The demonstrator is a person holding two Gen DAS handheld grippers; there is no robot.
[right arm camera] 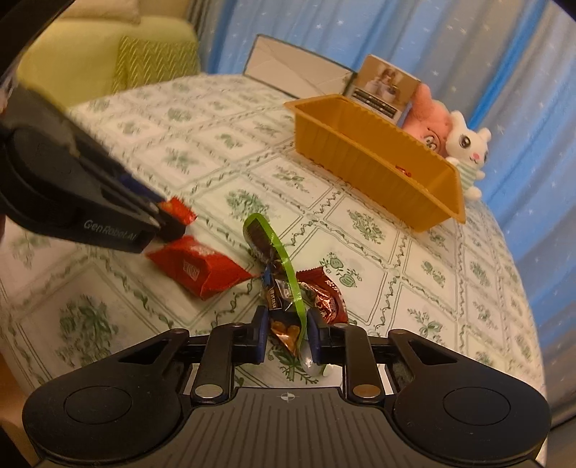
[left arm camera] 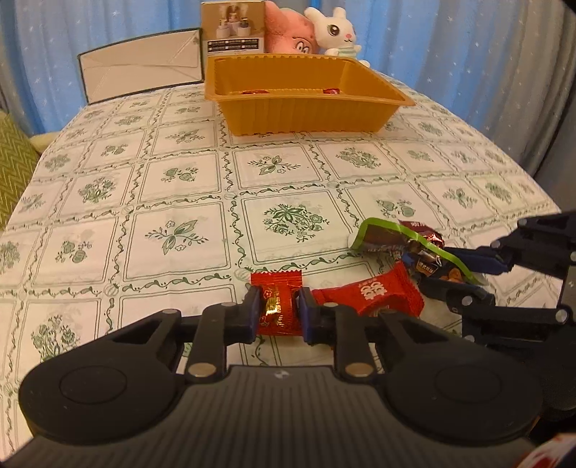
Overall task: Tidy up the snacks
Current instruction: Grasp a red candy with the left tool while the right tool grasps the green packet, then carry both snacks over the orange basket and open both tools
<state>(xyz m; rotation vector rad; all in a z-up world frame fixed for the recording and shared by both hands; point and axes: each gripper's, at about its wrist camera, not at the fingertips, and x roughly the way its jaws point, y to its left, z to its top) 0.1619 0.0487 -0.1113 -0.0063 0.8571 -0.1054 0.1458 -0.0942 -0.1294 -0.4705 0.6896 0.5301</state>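
Observation:
My left gripper [left arm camera: 277, 309] is shut on a small red candy packet [left arm camera: 276, 288] that lies on the flowered tablecloth. A bigger red packet [left arm camera: 370, 293] lies just right of it. My right gripper [right arm camera: 286, 334] is shut on the near end of a brown snack packet with a green edge [right arm camera: 266, 244], and that packet's far end rises off the cloth. A dark red-brown wrapped candy [right arm camera: 325, 298] lies right beside it. The orange tray [left arm camera: 302, 111] stands at the far side with a few red sweets in it. In the right wrist view the left gripper [right arm camera: 169, 216] shows at the left with its red packet [right arm camera: 181, 212].
Behind the tray [right arm camera: 367, 162] stand a pink plush toy [left arm camera: 288, 32], a white plush rabbit [left arm camera: 336, 32] and a cardboard box [left arm camera: 232, 28]. A flat white folder [left arm camera: 144, 68] leans at the back left. A green sofa [right arm camera: 108, 54] is beyond the table's left edge. Blue curtains hang behind.

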